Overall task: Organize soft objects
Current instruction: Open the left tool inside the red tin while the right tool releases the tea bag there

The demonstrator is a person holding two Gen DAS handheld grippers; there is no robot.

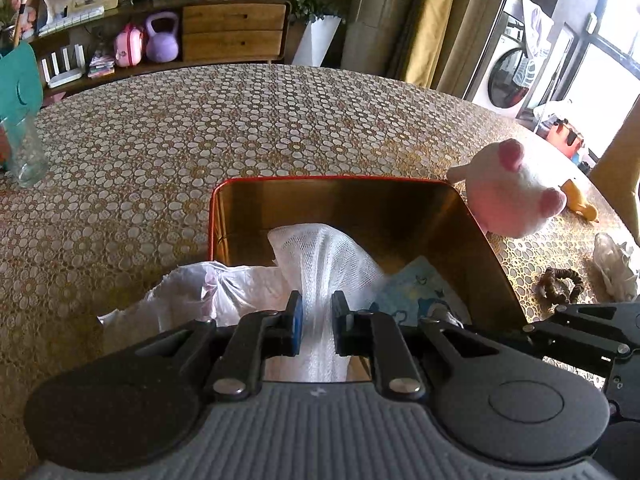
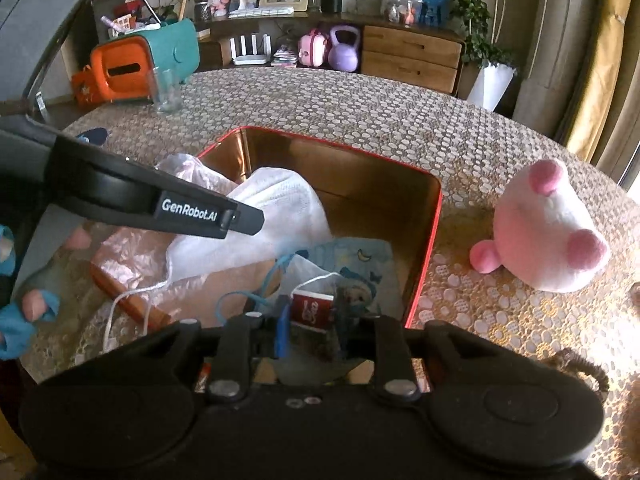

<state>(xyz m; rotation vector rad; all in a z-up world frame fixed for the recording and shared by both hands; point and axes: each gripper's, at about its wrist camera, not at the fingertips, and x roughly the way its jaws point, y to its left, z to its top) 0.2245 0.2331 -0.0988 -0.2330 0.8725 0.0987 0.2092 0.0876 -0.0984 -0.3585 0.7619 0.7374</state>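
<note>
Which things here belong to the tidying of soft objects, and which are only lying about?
Job: white mesh bag in the left gripper, blue cartoon pouch, red-rimmed box, pink plush toy, brown scrunchie.

Lying about: drinking glass, orange tissue holder, purple kettlebell.

tin [image 1: 218, 216]: red rim, gold inside | mesh bag [image 1: 320, 256]: white | plush [image 2: 552, 232]: white, pink | tablecloth [image 1: 200, 128]: white-gold floral
</note>
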